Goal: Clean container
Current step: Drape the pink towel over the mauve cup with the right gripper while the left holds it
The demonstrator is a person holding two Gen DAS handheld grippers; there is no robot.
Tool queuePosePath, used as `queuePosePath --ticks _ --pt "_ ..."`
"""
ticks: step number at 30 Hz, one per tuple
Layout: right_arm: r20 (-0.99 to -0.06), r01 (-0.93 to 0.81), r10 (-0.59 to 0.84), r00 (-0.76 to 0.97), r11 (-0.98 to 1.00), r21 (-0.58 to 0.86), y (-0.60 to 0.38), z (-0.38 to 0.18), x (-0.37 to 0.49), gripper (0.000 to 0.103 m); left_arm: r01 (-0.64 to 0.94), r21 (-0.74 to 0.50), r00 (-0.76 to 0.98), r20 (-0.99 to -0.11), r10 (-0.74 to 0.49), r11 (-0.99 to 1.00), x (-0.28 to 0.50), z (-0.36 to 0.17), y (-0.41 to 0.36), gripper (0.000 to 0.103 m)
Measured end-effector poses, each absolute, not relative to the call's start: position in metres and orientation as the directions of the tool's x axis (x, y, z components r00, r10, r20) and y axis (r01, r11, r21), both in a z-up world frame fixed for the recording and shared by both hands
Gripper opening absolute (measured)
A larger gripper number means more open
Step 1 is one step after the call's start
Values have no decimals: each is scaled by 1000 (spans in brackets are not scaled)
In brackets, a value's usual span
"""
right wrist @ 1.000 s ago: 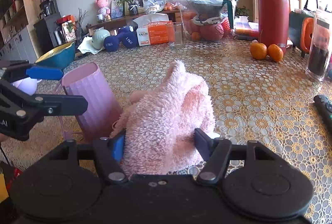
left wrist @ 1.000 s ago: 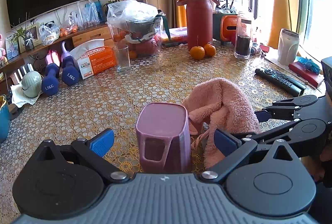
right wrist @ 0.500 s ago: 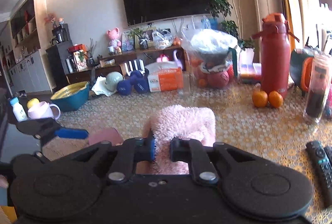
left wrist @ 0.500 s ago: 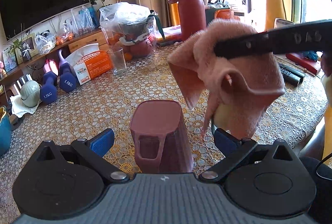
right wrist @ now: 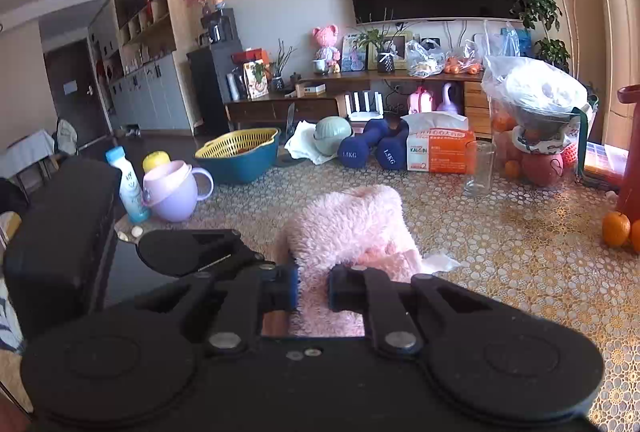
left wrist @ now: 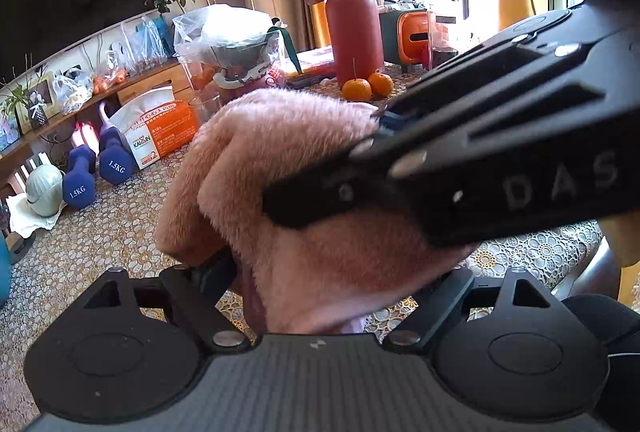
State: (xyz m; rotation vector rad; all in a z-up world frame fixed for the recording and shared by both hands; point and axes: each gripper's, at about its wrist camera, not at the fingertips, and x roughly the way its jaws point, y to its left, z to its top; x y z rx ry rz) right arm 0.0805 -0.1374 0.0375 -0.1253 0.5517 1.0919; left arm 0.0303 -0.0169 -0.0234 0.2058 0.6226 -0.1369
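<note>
My right gripper [right wrist: 312,284] is shut on a fluffy pink towel [right wrist: 352,224]. In the left wrist view the right gripper [left wrist: 328,167] comes in from the right and holds the towel [left wrist: 280,151] bunched over the container. Only a strip of the container's purple-pink wall [left wrist: 254,306] shows under the towel. My left gripper [left wrist: 332,272] sits around the container. Its left finger [left wrist: 216,272] rests against that wall, while the towel hides the right finger. The left gripper's black body [right wrist: 192,252] lies just left of the right gripper.
On the patterned tablecloth [left wrist: 100,240] stand a red flask [left wrist: 352,19], two oranges [left wrist: 366,87], a tissue box [left wrist: 160,127], blue dumbbells [left wrist: 96,171] and an empty glass [right wrist: 478,167]. A lilac mug [right wrist: 172,191] and a blue basin [right wrist: 240,155] are at the left.
The right gripper shut on the towel, lifted it off the table and brought it over the container. The left gripper's fingers drew in against the container.
</note>
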Motion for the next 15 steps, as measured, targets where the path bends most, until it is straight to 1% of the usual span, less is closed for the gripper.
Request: queuePosePath --ticks 2,4,9,13,15 --pt "-513 -878 793 328 456 143 -131 30 76 11 193 158 805 -589 -64 969 31 -24 -17 87" --pt "-538 -884 768 348 460 84 -124 24 70 11 195 162 804 -591 -64 967 31 -25 -17 87" --pt "-541 -882 743 394 470 3 -121 27 65 11 195 156 802 -594 -65 968 31 -27 -15 87" --pt "-541 -868 724 428 496 -23 -125 28 72 12 194 153 797 -600 -65 969 31 -29 -13 87" --pt "-536 -855 719 441 519 -7 -127 28 78 12 192 151 793 -606 -63 970 31 -30 -11 87"
